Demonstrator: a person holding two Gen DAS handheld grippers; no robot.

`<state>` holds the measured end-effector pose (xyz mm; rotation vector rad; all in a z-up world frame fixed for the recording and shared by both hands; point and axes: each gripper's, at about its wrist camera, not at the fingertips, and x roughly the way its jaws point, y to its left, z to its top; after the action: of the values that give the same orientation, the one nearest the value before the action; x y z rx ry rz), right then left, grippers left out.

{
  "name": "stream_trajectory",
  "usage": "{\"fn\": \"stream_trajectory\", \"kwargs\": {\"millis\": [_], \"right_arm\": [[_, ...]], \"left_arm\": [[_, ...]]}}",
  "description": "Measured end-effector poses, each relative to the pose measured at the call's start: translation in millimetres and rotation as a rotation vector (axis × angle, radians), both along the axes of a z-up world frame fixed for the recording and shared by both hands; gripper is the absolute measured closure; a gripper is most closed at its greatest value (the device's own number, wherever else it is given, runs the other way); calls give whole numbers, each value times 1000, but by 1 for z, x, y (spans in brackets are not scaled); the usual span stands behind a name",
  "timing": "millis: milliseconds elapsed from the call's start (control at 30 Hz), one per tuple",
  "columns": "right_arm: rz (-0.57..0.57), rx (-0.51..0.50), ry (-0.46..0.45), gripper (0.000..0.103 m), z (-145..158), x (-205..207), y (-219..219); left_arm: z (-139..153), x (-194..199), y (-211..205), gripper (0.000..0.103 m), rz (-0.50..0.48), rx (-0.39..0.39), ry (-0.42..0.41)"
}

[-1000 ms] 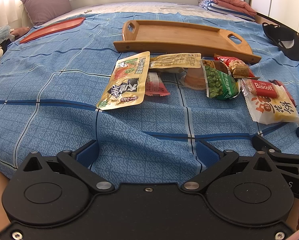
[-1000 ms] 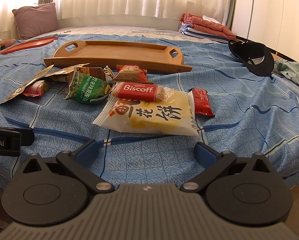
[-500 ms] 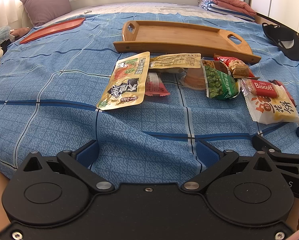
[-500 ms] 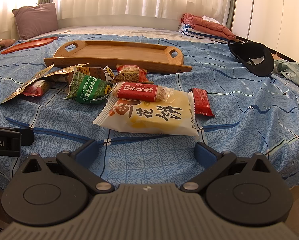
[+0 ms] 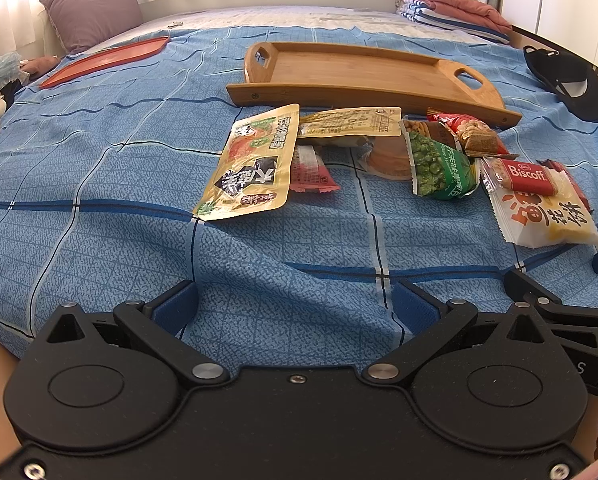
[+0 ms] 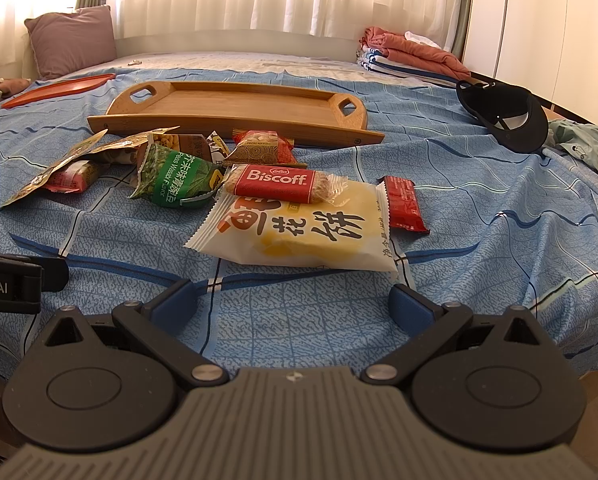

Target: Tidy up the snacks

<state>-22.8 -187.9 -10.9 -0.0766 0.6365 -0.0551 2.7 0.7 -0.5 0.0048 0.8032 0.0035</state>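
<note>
Several snack packets lie on the blue bedspread in front of an empty wooden tray (image 5: pixel 363 74) (image 6: pixel 239 106). There is a yellow pouch (image 5: pixel 255 164), a green pea bag (image 5: pixel 439 164) (image 6: pixel 175 178), a red Biscoff packet (image 6: pixel 277 184) (image 5: pixel 527 176) on a white-and-yellow cake packet (image 6: pixel 299 228) (image 5: pixel 543 216), and a small red packet (image 6: pixel 403 204). My left gripper (image 5: pixel 295 308) is open and empty, low over the bedspread short of the pouch. My right gripper (image 6: pixel 295 304) is open and empty, just short of the cake packet.
A red tray (image 5: pixel 103 62) and a purple pillow (image 5: pixel 91 8) lie at the far left. A black cap (image 6: pixel 507 114) rests at the right, folded clothes (image 6: pixel 403 54) at the back right. A green garment (image 6: pixel 587 148) lies at the right edge.
</note>
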Motion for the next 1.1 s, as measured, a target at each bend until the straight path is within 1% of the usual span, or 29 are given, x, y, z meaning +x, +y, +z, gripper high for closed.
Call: {"fn": "stream_trajectory", "kwargs": {"millis": [600, 667, 767, 833, 867, 933, 967, 1100], "right_arm": [[0, -1, -3, 0, -1, -2, 0], [1, 0, -5, 0, -1, -2, 0], [3, 1, -8, 0, -2, -2, 0], [8, 0, -2, 0, -1, -1, 0], [10, 5, 1, 0, 0, -1, 0], [18, 17, 2, 0, 0, 0, -3], [21, 19, -3, 0, 0, 0, -4], [26, 18, -69, 0, -7, -5, -5]], "left_arm": [[2, -2, 1, 0, -5, -1, -10], [2, -4, -1, 0, -7, 8, -24], [3, -7, -4, 0, -26, 43, -44], [4, -6, -4, 0, -43, 51, -42], [4, -4, -1, 0, -50, 36, -36], [4, -2, 8, 0, -41, -25, -26], [4, -2, 11, 0, -35, -35, -35], [1, -5, 10, 0, -70, 16, -60]]}}
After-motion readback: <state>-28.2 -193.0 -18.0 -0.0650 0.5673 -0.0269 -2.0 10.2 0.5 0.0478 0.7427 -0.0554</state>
